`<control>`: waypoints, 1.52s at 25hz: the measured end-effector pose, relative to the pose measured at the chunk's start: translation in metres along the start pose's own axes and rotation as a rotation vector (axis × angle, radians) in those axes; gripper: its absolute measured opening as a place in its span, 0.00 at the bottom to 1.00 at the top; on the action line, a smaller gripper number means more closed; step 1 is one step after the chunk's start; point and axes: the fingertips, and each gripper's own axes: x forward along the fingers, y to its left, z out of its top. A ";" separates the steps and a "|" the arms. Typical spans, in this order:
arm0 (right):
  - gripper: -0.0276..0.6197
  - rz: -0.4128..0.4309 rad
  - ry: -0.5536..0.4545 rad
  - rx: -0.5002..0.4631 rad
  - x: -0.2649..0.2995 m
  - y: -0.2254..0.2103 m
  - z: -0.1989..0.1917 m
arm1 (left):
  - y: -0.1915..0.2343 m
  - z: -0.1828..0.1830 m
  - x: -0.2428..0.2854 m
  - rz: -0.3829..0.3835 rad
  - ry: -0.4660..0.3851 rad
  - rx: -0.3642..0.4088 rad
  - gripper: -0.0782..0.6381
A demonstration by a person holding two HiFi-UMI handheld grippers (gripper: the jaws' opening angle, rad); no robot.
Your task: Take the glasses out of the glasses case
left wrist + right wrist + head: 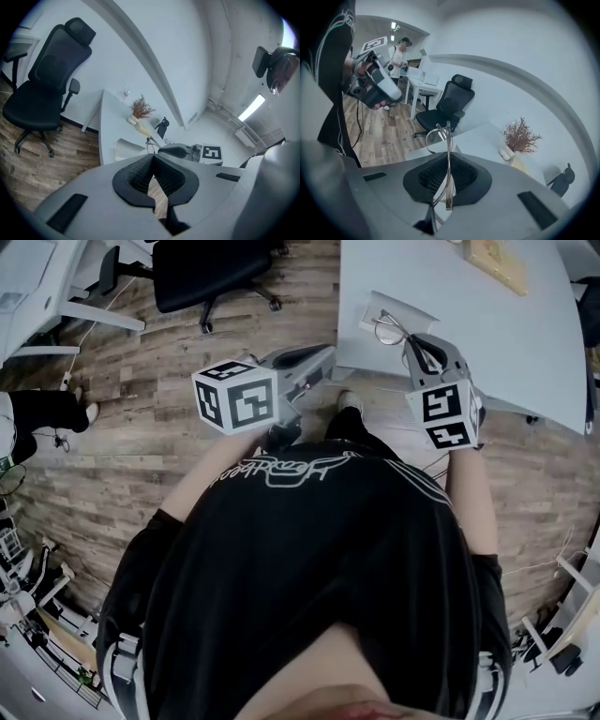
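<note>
Right gripper view: right gripper (448,159) has its fingers clamped on the glasses (438,135), on one thin temple.
Glasses place: over the near edge of the white case (398,307) on the desk (497,334).
Long axis: lenses point far-left, beyond the fingers.
Left gripper (323,357): fingers together and empty, left of the desk, the farther one.

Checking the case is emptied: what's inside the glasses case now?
No contents show in the open glasses case; the glasses are held in the right gripper at its near edge. They and the gripper cover part of its interior.
</note>
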 end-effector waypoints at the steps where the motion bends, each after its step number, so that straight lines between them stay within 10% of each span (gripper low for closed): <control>1: 0.07 -0.005 -0.014 0.022 -0.010 0.005 0.005 | -0.003 -0.001 -0.006 -0.005 0.000 0.009 0.12; 21: 0.07 -0.053 -0.317 0.403 -0.183 0.079 0.040 | -0.112 -0.023 -0.087 -0.133 -0.061 0.130 0.12; 38: 0.07 0.150 -0.624 0.752 -0.317 0.140 0.016 | -0.242 -0.114 -0.125 -0.169 -0.090 0.179 0.12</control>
